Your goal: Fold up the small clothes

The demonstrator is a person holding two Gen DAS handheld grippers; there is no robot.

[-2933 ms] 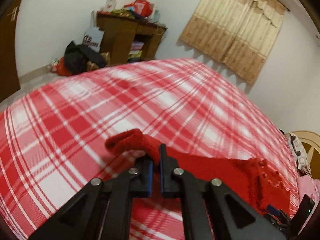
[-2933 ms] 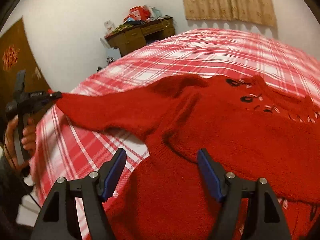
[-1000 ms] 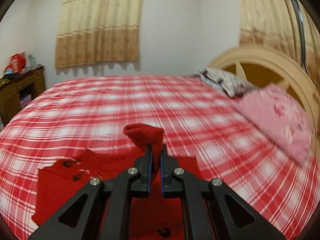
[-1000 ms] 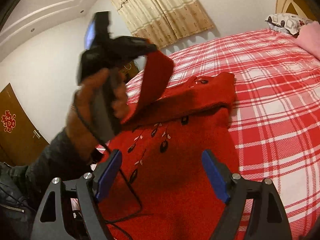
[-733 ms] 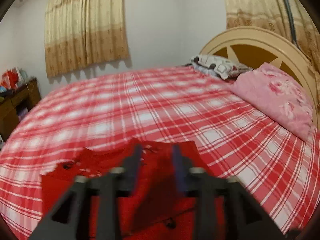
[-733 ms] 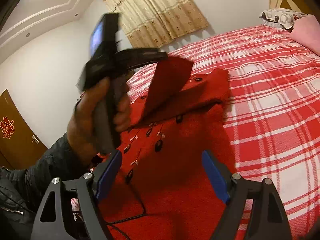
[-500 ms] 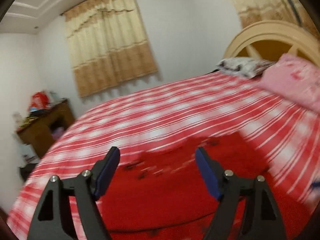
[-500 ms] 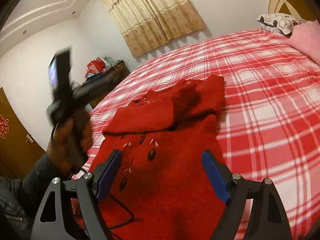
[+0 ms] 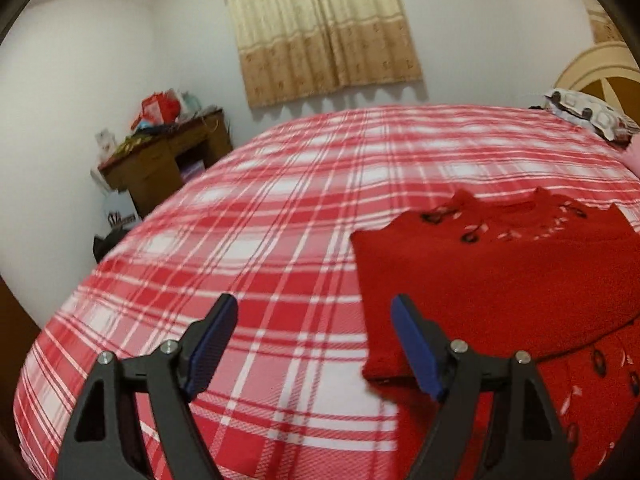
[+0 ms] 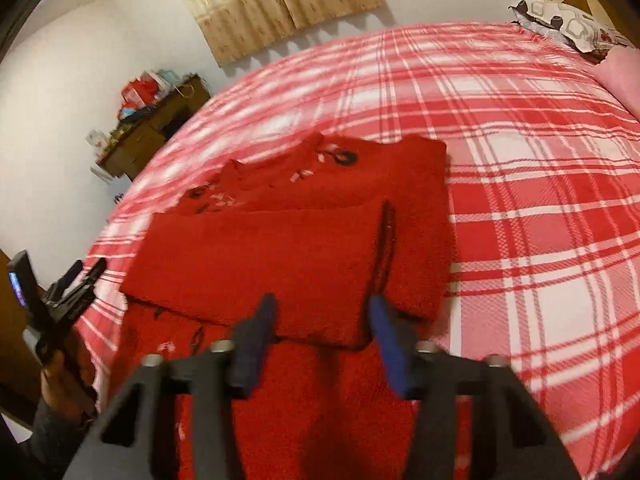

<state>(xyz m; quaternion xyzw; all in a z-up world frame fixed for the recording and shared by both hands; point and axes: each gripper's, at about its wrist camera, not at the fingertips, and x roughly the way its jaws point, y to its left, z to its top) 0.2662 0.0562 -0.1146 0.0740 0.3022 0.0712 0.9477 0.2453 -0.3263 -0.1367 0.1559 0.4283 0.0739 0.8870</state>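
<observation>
A small red knit sweater with dark embroidered flowers lies on the red plaid bed; both sleeves are folded across its chest. In the left wrist view the sweater lies to the right. My left gripper is open and empty, above the bedspread at the sweater's left edge; it also shows in the right wrist view, held in a hand at the far left. My right gripper is open and empty, low over the sweater's body just below the folded sleeves.
The red and white plaid bedspread covers the whole bed. A wooden desk with clutter stands by the far wall. Patterned and pink pillows lie at the headboard on the right. A beige curtain hangs behind.
My left gripper carried the sleeve over the chest, opened, dropped it there and drew back to the left. My right gripper has narrowed its opening and moved closer over the sweater.
</observation>
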